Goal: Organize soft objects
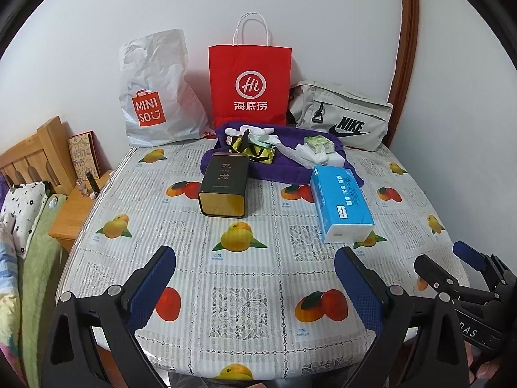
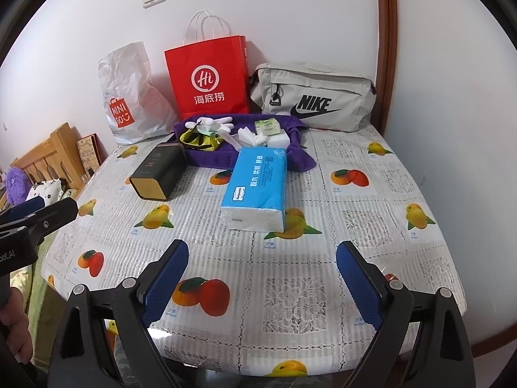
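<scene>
A blue tissue pack [image 1: 342, 203] [image 2: 255, 187] lies on the fruit-print tablecloth [image 1: 258, 291] beside a dark tin box [image 1: 224, 187] [image 2: 158, 171]. Behind them a purple cloth [image 1: 281, 171] [image 2: 300, 158] carries a white glove [image 1: 258, 134] [image 2: 213, 123], a yellow-black pouch [image 1: 255, 152], a small green tissue packet [image 2: 266, 126] and a white block [image 2: 279, 139]. My left gripper [image 1: 255, 274] hovers open over the near table with nothing between its fingers. My right gripper [image 2: 261, 265] is open and empty too, just short of the tissue pack.
Against the wall stand a white Miniso plastic bag [image 1: 155, 97], a red paper bag [image 1: 250, 84] and a grey Nike bag [image 1: 342, 116]. A wooden bedside stand [image 1: 74, 213] and bedding [image 1: 26, 226] lie to the left. The table's near edge is rounded.
</scene>
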Demonstrator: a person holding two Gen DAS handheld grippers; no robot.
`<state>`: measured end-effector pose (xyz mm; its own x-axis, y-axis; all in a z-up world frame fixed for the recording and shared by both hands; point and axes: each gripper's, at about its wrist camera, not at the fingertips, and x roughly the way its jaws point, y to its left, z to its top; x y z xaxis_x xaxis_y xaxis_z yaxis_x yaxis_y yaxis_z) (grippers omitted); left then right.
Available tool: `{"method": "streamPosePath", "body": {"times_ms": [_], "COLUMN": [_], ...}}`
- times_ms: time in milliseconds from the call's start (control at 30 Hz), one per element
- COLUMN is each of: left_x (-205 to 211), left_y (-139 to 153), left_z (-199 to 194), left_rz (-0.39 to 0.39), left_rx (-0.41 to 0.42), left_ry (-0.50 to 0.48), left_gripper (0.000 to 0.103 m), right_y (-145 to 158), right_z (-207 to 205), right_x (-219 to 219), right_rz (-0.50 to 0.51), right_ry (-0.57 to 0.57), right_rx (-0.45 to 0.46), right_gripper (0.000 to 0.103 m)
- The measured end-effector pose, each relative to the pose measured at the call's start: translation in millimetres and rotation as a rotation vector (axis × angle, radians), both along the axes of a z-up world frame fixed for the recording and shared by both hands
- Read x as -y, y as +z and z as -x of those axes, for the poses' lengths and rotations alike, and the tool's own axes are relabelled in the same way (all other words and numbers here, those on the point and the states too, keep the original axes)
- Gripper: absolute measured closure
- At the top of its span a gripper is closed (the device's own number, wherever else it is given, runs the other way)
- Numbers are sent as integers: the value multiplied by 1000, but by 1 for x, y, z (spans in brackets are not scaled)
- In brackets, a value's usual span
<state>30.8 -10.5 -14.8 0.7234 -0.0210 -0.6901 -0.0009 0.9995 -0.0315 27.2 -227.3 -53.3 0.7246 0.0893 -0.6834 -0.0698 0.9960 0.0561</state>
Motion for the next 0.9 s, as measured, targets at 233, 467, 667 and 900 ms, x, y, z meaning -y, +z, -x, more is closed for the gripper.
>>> {"method": "streamPosePath", "body": {"times_ms": [233, 467, 667, 900], "left_x": [-3, -4, -3, -4], "left_y": [-1, -2, -3, -4], "left_z": [0, 0, -2, -2], "left_rz": [-3, -10, -11, -14], "left_rx": [-4, -8, -16, -12], "left_ry": [8, 11, 13, 9], "left_gripper": [4, 4, 4, 4], "right_y": [0, 0, 0, 0], "right_z": [1, 1, 1, 1], "right_x": [-4, -5, -6, -7], "right_rz": [11, 7, 10, 9], "right_ry": [7, 8, 11, 10], "right_rx": [1, 2, 3, 2], "right_gripper": [11, 11, 11, 11]}}
